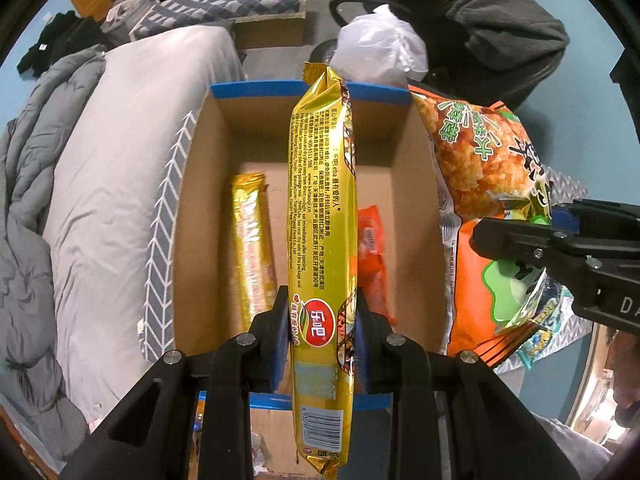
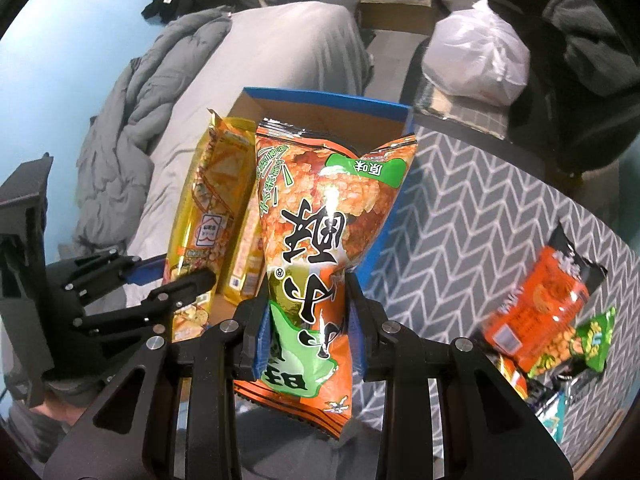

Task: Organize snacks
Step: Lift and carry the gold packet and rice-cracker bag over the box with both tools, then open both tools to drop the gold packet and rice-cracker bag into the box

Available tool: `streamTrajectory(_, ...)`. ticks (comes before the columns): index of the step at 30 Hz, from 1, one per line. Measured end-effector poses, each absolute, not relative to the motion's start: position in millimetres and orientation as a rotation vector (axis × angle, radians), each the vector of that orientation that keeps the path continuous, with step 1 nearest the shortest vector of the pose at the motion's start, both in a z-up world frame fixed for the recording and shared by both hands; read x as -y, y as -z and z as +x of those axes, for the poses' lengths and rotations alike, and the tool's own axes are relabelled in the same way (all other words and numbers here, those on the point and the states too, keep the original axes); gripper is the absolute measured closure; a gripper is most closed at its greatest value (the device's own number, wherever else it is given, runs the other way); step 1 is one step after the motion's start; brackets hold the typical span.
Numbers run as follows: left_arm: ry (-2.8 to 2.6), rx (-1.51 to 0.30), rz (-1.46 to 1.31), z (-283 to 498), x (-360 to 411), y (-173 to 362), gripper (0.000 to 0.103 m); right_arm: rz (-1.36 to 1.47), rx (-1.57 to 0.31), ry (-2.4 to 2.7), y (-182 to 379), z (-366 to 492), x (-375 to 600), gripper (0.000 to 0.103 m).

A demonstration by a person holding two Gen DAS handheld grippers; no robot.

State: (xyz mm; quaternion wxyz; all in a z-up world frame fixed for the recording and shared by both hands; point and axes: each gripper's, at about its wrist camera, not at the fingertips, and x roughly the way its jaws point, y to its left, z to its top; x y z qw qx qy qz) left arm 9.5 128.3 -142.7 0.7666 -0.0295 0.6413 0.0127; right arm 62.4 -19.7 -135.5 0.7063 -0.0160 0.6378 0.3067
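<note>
The left gripper (image 1: 322, 334) is clamped on a long gold packet (image 1: 322, 216) near its lower end. The blue pads press both flat sides of the packet. The packet's long axis runs away from the gripper, straight toward the far wall of the open cardboard box (image 1: 308, 98). The packet is suspended above the box opening, roughly over its centre line, and does not touch the floor of the box.

Two items lie on the box floor: a second gold packet (image 1: 252, 240) at the left and a red packet (image 1: 372, 256) at the right. Both lie lengthwise, parallel to the held packet. The gap between them sits directly below the held packet, so a straight descent with no rotation appears sufficient to place it.

The right gripper (image 2: 308, 320) is clamped on an orange rice-cracker bag (image 2: 320, 216) across its lower part. The bag stands upright from the jaws. It hangs at the right edge of the box, just beside the box's right wall, partly over the patterned grey cloth (image 2: 480, 208).

The left gripper is the nearer one to the box interior. Further loose snacks (image 2: 544, 308) lie on the cloth at the far right, well apart from the box.
</note>
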Motion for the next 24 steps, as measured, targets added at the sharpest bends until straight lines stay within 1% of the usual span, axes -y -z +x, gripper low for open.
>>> streamTrajectory(13,-0.066,-1.414,-0.053,21,-158,165,0.076,-0.104,-1.457,-0.707,160,69,-37,0.072)
streamTrajectory(24,-0.099,-1.457,-0.071,22,-170,187,0.075,-0.173,-1.5,-0.708,180,72,-62,0.072)
